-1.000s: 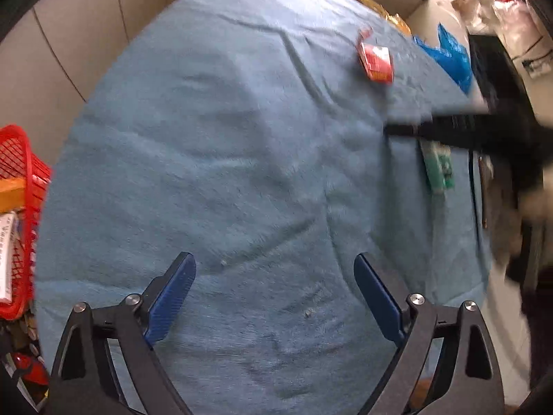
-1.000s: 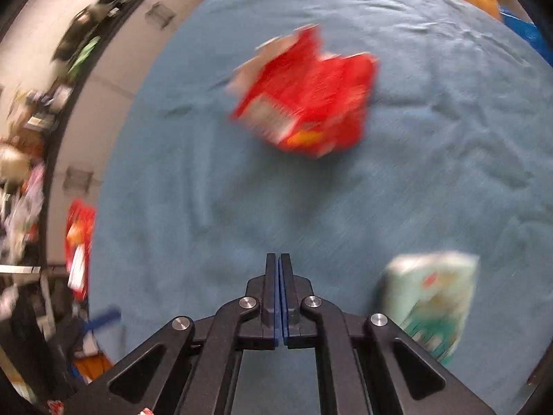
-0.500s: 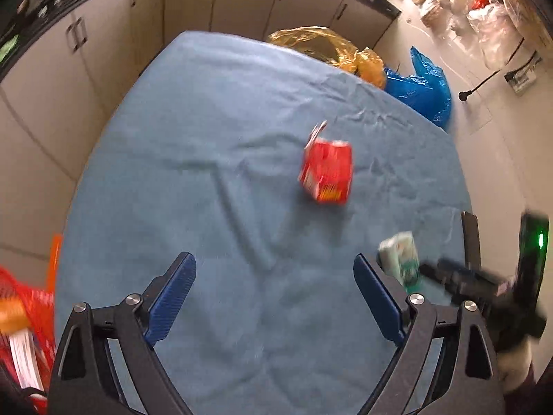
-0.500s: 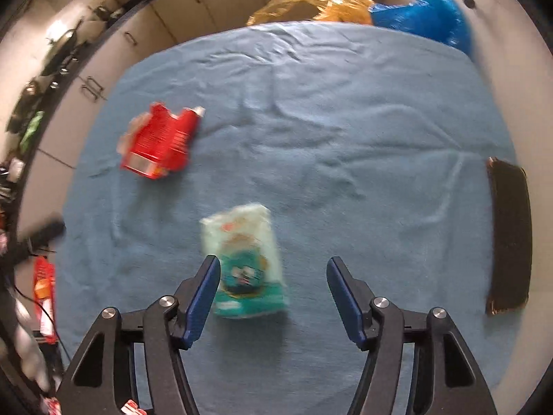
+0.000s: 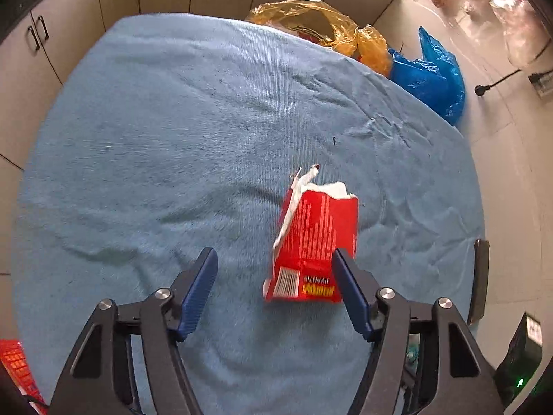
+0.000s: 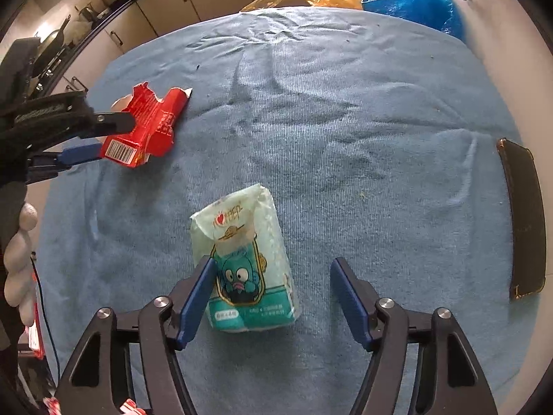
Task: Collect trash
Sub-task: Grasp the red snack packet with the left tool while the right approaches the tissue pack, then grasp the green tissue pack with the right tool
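Both grippers over trash on the blue-clothed counter (image 5: 172, 121); nothing gripped yet.

My left gripper (image 5: 274, 278) is closing, the torn red packet (image 5: 316, 238) between its jaws, right pad alongside, left pad clear. My right gripper (image 6: 273, 292) is opening, the green tissue pack (image 6: 247, 263) at its left pad, off-centre. Risks, as I judge them: one pad shoves either item sideways; the flimsy packet crumples and slips; pads pinch cloth. Farther off, a dark phone (image 6: 523, 218) lies at the counter's right edge.
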Demonstrator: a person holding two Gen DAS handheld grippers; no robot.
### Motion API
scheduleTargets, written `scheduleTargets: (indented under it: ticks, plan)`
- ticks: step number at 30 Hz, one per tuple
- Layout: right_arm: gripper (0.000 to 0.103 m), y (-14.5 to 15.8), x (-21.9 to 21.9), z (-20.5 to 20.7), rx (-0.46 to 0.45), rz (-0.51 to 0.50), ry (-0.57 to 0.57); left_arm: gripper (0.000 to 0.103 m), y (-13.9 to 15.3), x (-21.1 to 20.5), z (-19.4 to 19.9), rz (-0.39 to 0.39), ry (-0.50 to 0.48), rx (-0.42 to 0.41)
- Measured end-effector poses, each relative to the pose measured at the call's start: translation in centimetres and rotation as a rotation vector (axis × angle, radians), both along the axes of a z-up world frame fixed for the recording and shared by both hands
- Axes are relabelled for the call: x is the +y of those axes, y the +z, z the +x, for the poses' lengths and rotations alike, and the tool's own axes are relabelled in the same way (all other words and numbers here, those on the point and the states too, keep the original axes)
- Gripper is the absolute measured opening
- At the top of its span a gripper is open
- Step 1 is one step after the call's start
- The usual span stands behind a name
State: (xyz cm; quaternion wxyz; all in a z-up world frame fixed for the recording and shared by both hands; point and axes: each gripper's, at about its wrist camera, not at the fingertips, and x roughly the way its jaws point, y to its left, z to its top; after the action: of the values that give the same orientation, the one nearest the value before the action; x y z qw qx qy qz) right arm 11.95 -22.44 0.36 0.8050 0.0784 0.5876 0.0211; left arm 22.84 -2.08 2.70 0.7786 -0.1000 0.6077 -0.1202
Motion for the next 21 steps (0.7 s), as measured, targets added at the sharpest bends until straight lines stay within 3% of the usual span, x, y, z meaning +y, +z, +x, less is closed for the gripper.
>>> scheduleTargets:
  ticks: [3, 4, 6, 7, 11, 15, 16, 18, 21]
  plan:
    - [0.080, -0.2, 0.4, 0.5, -0.007, -0.005, -0.009, 0.067, -0.6, -0.6, 0.3, 0.000, -0.005, 0.009]
    - [0.081, -0.3, 0.5, 0.9, -0.008, -0.004, -0.011, 0.063, -0.6, -0.7, 0.3, 0.008, -0.008, 0.001]
    - [0.082, -0.4, 0.9, 1.4, -0.009, 0.007, -0.016, 0.019, -0.6, -1.1, 0.1, 0.037, -0.023, 0.001]
    - [0.082, -0.4, 1.0, 1.4, -0.009, 0.018, -0.018, 0.008, -0.7, -1.1, 0.0, 0.041, -0.032, 0.017]
    - [0.082, -0.4, 1.2, 1.8, -0.007, 0.046, -0.023, 0.007, 0.5, -0.9, -1.7, 0.049, -0.028, -0.012]
    - [0.081, -0.4, 1.8, 2.1, -0.003, 0.005, 0.009, 0.006, 1.4, -0.4, -4.5, 0.026, -0.038, -0.013]
    - [0.078, -0.4, 2.1, 2.2, 0.003, -0.023, 0.024, 0.006, 1.6, -0.3, -5.1, 0.025, -0.041, -0.013]
    - [0.057, -0.4, 2.9, 2.2, 0.005, -0.092, 0.048, 0.006, 2.0, 0.1, -6.7, 0.022, -0.046, -0.018]
    - [0.049, 0.0, 3.1, 1.2, 0.001, -0.092, 0.066, 0.006, 2.6, 0.7, -9.3, 0.027, -0.043, -0.026]
